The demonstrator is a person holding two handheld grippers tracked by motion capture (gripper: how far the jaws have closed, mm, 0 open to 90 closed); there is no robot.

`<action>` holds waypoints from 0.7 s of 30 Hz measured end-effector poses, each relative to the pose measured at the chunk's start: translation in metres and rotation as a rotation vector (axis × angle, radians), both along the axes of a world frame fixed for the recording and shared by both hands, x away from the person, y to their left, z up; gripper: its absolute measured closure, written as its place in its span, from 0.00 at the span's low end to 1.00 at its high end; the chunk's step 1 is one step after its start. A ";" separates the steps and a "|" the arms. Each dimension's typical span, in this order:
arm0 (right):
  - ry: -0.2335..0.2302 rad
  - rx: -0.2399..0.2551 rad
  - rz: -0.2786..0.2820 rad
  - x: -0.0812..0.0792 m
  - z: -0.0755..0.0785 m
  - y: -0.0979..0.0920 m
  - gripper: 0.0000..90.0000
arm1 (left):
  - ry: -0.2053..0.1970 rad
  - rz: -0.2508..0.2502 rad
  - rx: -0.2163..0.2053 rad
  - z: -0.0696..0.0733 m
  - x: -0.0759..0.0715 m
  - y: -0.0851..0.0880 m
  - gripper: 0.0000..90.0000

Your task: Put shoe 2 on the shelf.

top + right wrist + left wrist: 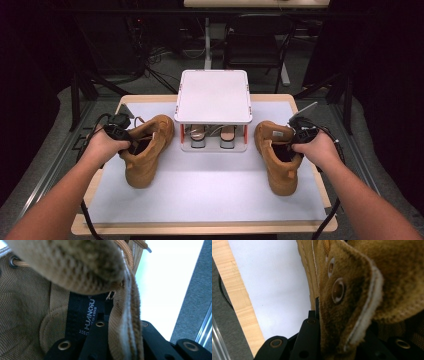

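Two tan boots (145, 150) (278, 155), two grippers (120, 132) (301, 132), one rack (214, 97).

Left boot (352, 305) is showing tan napped suede, matt and rough, with glossy metal eyelets (337, 290) and a pale fleecy raw edge; right boot (37, 315) is showing coarse woven cloth lining, a woven black label (80, 315) and braided laces (125, 250). Worktop (200, 229) is showing pale matt wood grain under a smooth white sheet (210, 190). Fingers (96, 340) are looking like matt black plastic with brassy rivets; rack (214, 95) is looking like smooth white plastic.
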State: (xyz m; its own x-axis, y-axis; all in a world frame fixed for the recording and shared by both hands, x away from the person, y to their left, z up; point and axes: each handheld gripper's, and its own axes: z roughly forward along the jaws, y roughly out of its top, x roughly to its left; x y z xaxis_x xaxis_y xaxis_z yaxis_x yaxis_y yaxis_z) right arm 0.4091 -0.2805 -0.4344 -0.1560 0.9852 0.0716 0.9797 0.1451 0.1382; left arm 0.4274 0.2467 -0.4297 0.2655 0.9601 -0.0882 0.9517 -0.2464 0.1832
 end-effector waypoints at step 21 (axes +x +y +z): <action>0.018 0.021 -0.075 0.033 0.022 0.000 0.96 | 0.006 0.078 -0.028 0.014 0.030 -0.001 0.96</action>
